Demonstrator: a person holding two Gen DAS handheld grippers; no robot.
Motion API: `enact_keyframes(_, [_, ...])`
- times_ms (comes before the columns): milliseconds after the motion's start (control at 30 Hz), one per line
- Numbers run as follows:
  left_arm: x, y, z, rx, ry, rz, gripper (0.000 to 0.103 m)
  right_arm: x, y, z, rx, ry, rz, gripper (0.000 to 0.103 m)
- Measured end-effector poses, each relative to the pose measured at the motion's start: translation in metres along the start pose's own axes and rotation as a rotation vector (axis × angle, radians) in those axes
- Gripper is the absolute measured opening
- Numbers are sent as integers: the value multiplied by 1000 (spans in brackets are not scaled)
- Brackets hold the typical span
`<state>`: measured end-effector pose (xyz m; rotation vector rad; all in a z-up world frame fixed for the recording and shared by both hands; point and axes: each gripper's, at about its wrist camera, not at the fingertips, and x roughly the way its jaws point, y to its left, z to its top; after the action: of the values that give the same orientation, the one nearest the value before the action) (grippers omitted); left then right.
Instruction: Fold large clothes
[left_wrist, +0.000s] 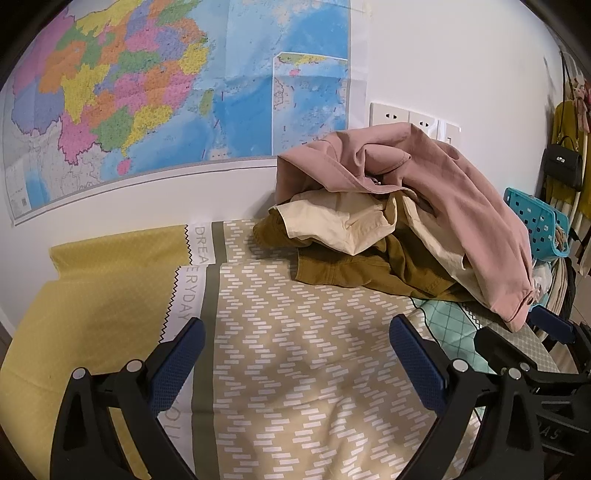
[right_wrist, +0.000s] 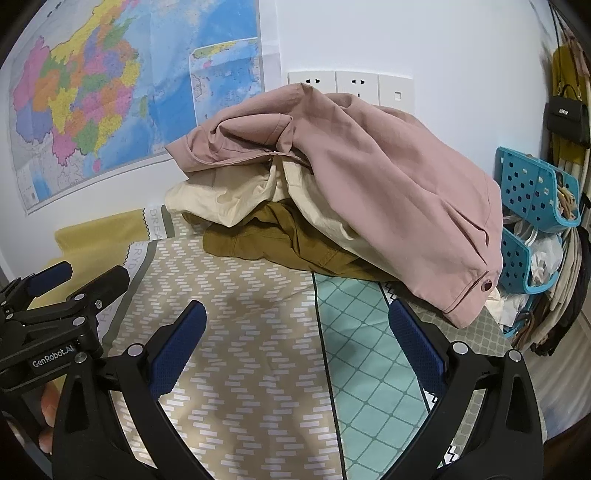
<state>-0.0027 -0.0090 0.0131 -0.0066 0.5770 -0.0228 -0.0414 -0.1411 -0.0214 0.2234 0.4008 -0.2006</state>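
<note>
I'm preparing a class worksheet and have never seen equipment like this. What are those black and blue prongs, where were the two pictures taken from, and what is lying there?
A person holds two hand-held grippers; each carries a camera looking along its blue-padded fingers. One picture looks out from the left gripper, the other from the right gripper. Both are open, holding nothing. On the patterned beige bedspread lies a pile: a crumpled pink jacket on top, a cream garment beneath, a mustard-brown garment lowest. None is folded yet.

A large colourful map (left_wrist: 147, 92) is hanging on the white wall (right_wrist: 461, 55) beside sockets (right_wrist: 351, 86); blue perforated baskets (right_wrist: 532, 184) are standing at right.
</note>
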Motion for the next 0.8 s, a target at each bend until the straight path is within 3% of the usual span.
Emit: enact_keyframes(800, [-3, 1, 3, -14, -21, -5, 96, -5, 1, 5, -14, -21, -1, 98])
